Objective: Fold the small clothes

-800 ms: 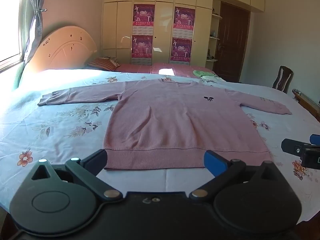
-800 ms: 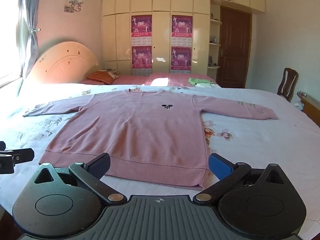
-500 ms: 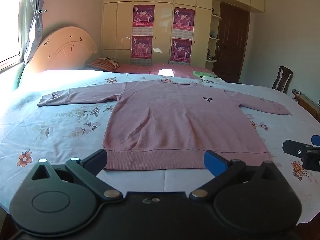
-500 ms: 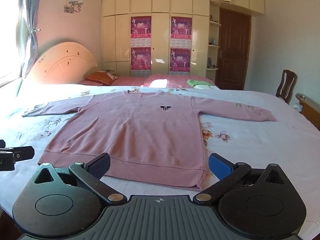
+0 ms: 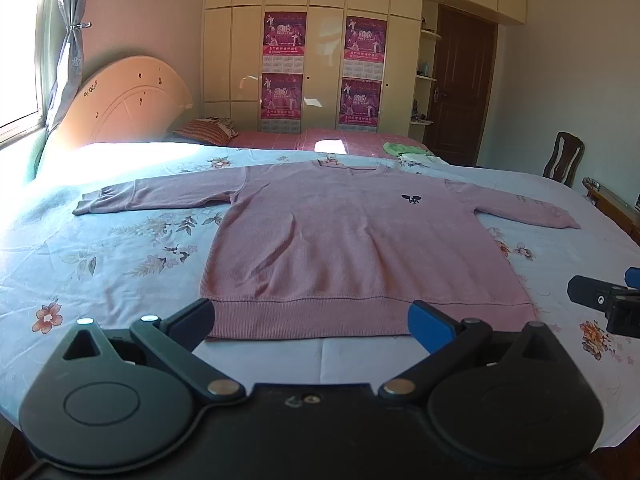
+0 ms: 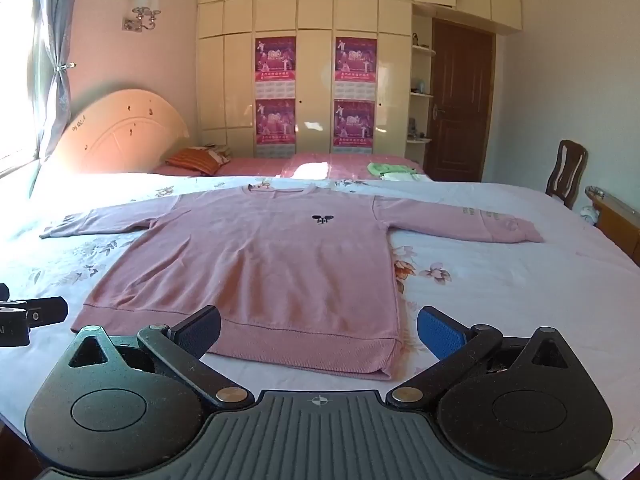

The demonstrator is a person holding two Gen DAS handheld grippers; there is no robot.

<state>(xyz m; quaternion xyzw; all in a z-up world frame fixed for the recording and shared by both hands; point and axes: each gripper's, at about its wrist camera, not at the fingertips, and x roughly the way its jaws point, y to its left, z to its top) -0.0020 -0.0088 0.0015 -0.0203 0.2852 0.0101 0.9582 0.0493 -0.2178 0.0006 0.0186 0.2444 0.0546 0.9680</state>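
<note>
A floral bedsheet (image 5: 120, 248), wooden chair (image 6: 566, 172), and postered wardrobe (image 6: 304, 80).

The sweater (image 5: 352, 240) was pink with a small black emblem; the bedsheet (image 5: 100, 256) was pale blue, flower-printed.

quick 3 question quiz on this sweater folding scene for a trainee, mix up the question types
1. True or false: the pink sweater lies flat on the floral sheet with both sleeves spread out to the sides.
2. Multiple choice: the left gripper is A) shut on the hem, B) open and holding nothing, C) shut on a sleeve.
3. Fill in: the right gripper hovers near the sweater's ____ edge, the ribbed hem.

Key: 1 true; 2 B; 3 bottom
</note>
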